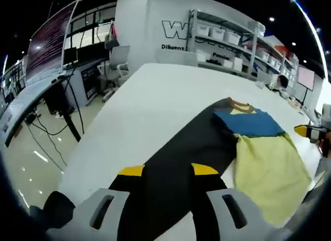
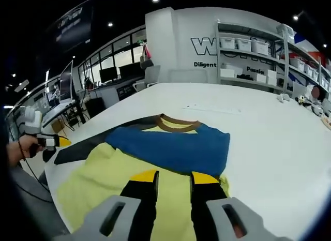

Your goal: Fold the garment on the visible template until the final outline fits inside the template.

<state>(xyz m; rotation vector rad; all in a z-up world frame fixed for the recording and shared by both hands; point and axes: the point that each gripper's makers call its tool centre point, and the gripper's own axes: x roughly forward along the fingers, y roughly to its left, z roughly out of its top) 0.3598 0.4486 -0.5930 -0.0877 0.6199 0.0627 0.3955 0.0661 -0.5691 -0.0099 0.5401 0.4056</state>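
On the white table (image 2: 269, 142), the garment (image 2: 170, 148) was laid flat — collar (image 2: 178, 124) toward the shelving (image 2: 258, 55), yellow part nearest the right gripper (image 2: 173, 181). No fold was judged complete; the dark panel (image 1: 181, 153) beside the garment may be the template. Both grippers — the left gripper (image 1: 168, 171) too — were held spread above the garment, nothing pinched.

Your garment (image 2: 170, 148) lies flat on the table (image 2: 269, 132), collar toward the far shelving (image 2: 258, 55). A desk with monitors (image 2: 83, 91) sits off the table's left.
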